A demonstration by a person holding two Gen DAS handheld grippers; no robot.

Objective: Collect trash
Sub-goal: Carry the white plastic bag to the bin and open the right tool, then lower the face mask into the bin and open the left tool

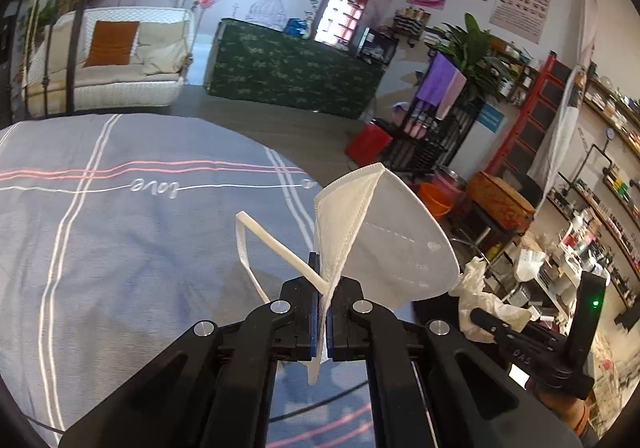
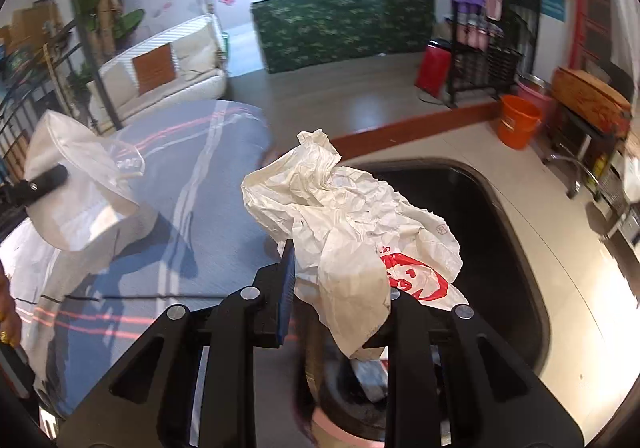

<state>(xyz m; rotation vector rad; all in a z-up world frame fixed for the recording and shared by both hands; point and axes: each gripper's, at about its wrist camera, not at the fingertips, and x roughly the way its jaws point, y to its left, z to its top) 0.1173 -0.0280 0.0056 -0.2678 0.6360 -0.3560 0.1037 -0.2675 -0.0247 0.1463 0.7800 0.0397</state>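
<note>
Your left gripper had its jaws pinching the white face mask by its edge, held up over the grey striped bedsheet. Your right gripper pinched a crumpled white plastic bag above what looked like a dark bin opening, though blur made that hard to confirm.

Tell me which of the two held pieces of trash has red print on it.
The crumpled plastic bag in the right gripper has it. The face mask pinched in the left gripper is plain white.
</note>
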